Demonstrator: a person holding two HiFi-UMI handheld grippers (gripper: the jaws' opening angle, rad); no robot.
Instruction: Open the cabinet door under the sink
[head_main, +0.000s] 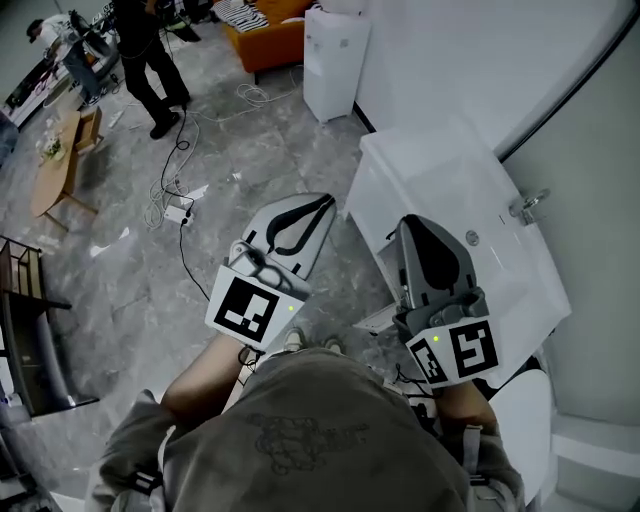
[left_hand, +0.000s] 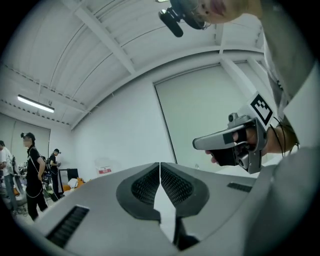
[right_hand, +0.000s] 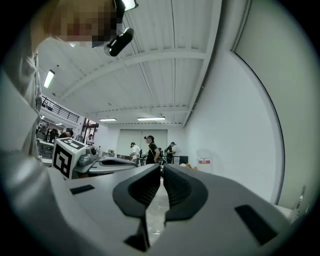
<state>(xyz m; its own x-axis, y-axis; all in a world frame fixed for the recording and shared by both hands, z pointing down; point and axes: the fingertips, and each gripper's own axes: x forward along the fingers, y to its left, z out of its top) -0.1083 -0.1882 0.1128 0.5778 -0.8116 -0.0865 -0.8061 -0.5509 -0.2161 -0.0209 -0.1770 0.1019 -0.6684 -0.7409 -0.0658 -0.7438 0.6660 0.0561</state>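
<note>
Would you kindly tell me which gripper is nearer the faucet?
Right. In the head view the right gripper is over the sink, a little left of the faucet. The left gripper is farther left, over the floor past the sink's edge.

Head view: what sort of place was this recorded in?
Probably a large open lab or studio hall with a mock washroom corner: a white sink with a tap, loose cables across the grey floor, and an orange sofa beyond.
</note>
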